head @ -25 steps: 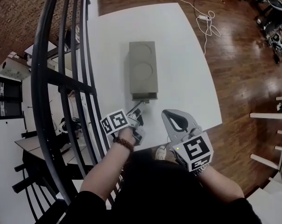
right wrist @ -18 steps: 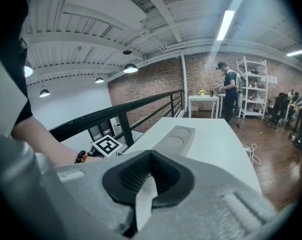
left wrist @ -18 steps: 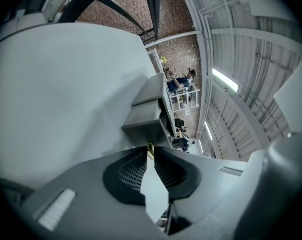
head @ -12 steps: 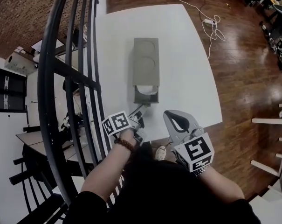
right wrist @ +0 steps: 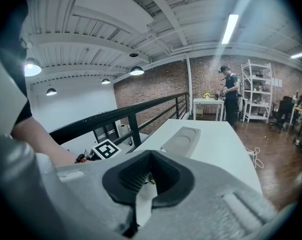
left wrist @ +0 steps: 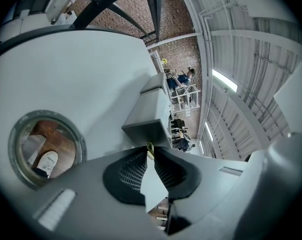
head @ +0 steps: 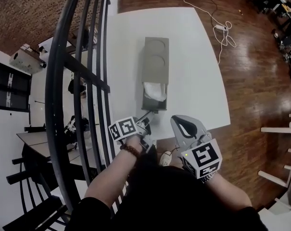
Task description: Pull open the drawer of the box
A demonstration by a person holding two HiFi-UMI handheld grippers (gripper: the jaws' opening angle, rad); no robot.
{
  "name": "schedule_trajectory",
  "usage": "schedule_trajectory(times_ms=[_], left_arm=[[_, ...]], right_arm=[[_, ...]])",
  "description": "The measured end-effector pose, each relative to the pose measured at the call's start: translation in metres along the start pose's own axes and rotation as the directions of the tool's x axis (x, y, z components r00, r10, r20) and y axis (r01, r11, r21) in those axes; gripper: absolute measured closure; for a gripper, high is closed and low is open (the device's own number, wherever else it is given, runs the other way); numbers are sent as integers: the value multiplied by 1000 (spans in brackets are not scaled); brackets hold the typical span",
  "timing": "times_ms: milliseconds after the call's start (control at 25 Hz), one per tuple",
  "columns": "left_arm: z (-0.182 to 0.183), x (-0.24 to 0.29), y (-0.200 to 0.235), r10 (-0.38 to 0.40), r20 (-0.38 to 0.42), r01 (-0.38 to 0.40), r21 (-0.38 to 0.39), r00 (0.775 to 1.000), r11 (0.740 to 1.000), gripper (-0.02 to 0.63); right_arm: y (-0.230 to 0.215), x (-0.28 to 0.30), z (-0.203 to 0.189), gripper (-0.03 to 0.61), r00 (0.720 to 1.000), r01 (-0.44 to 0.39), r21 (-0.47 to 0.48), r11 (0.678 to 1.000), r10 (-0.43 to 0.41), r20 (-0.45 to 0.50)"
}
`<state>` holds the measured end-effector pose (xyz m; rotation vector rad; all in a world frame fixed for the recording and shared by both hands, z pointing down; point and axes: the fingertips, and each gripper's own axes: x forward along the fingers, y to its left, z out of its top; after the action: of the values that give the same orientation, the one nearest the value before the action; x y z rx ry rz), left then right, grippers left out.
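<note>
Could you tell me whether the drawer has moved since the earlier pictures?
Yes: the drawer has slid out of the box's near end, exposing white contents.

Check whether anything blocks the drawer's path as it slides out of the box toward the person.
Nothing visible does. Ahead of the drawer lies bare table and only the left claw, shut on its pull tab. The right claw sits off to one side.

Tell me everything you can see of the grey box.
The box is long, grey, matte, with two round recesses in its top. It lies flat on the white table. Its drawer stands partly out at the near end, with something white inside. The left gripper is shut on the drawer's small pull.
</note>
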<state>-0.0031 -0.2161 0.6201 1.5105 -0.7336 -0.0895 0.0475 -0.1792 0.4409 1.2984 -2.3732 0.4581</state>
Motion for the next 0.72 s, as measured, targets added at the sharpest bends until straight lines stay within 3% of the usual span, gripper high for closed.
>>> schedule_trajectory(times_ms=[720], left_arm=[[-35,-27,7,6,20,-6,-3,1000,1000,555]], right_arm=[[26,-33,-10,586,1000,-18,-25,1000,19,15]])
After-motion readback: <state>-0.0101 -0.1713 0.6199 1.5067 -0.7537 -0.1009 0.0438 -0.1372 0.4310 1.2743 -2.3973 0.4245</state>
